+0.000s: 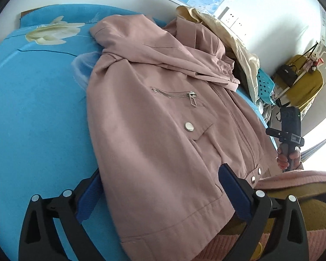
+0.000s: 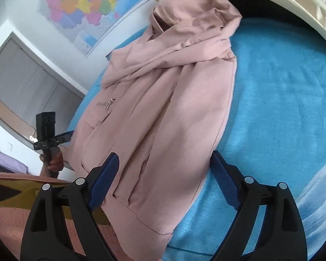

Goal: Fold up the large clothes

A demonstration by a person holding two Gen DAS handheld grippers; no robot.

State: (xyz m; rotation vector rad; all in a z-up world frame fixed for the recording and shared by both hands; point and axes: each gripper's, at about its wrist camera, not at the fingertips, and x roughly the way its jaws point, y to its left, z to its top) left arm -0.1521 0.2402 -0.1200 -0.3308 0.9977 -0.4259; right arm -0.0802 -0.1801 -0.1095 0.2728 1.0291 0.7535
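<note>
1. The left gripper (image 1: 160, 187), black with blue ribbed pads, stands spread wide and grips nothing. The hem of the dusty-pink cotton jacket (image 1: 154, 117) lies between its fingers, but neither pad presses on the cloth.
2. The right gripper (image 2: 163, 180), of the same black and blue make, is also released. Its left pad lies over the jacket's lower front and its right pad is over the bare cover beyond the jacket's edge.
3. In each wrist view the person's other hand shows at the side, wrapped round a gripper handle: the right hand (image 1: 288, 156) past the jacket's zip edge, the left hand (image 2: 54, 162) beside the hem.
4. A pink and mustard knitted sleeve (image 1: 304, 184) runs along the near edge.
5. The jacket lies flat on the bright blue fleecy bed cover (image 1: 37, 113), front side up, hem towards the person. Its long sleeve is folded across the chest. A silver zip pocket (image 1: 173, 94), a round metal snap (image 1: 189, 126) and the front zip are showing.
6. The pink hood (image 2: 195, 17) is bunched at the far end.
7. A cream crumpled cloth (image 1: 228, 32) lies beyond the hood.
8. A coloured wall map (image 2: 87, 4) hangs behind.
</note>
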